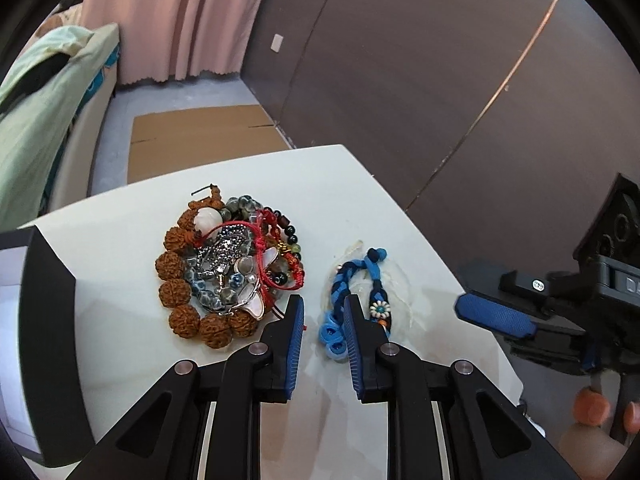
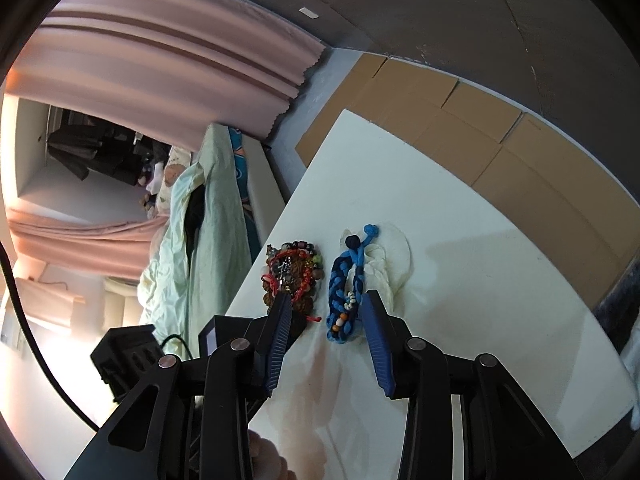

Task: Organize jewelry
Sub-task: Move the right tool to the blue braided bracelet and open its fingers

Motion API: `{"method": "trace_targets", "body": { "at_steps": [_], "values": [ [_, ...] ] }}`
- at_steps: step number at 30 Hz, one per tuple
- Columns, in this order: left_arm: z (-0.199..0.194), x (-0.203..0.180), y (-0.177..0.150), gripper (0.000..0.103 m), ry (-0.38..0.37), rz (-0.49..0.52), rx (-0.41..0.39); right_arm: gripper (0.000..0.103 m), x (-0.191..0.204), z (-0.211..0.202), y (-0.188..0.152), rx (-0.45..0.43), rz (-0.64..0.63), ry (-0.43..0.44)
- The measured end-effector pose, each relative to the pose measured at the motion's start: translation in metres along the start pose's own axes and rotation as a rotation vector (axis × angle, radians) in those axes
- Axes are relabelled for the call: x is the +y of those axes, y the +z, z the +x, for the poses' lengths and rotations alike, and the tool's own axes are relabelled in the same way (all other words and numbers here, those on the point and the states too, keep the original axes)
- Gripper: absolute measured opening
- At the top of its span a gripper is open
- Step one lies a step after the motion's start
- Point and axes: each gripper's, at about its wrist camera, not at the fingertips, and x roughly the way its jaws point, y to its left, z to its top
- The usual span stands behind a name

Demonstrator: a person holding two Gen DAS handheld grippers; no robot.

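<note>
Jewelry, 2 groups on white table [image 1: 352, 168]:

1. Tangled pile [image 1: 230, 268], centre-left of left wrist view. Contents: 1 strand large brown seed beads curving round its left and lower edge; dark glass-bead strands; red cord bracelets; silver metal pieces; pale shell-like pieces. Exact count of items not readable, too knotted.
2. Blue braided cord bracelet [image 1: 352, 296], 1 pc, light and dark blue, w/ small flower bead near lower end. Lies just right of pile, apart from it, on a thin clear plastic bag [image 1: 394, 280].

Grippers, 2:
- Left gripper [image 1: 324, 306]: jaws apart, holding nothing. Blue bracelet's lower end lies between the fingertips; left finger tip sits near pile's lower right edge.
- Right gripper [image 2: 326, 302]: jaws apart, holding nothing. Bracelet's lower end between its tips in right wrist view.

Containers: 1 dark-walled box [image 1: 44, 320], left edge of left wrist view, pale interior; contents not visible.

Other: flattened cardboard [image 1: 200, 140] on floor beyond table; pink curtain [image 1: 180, 20], upper left.
</note>
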Motion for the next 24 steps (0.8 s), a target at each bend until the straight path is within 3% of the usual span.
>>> {"method": "trace_targets", "body": {
  "at_steps": [17,24],
  "values": [
    [0.013,0.016,0.009,0.022,-0.036,-0.153,-0.04,0.039,-0.001,0.0,0.001,0.015,-0.008,0.008],
    [0.01,0.033,0.009,0.022,-0.074,-0.306,-0.092,0.039,0.004,0.009,-0.003,0.031,-0.021,-0.004]
  ]
}}
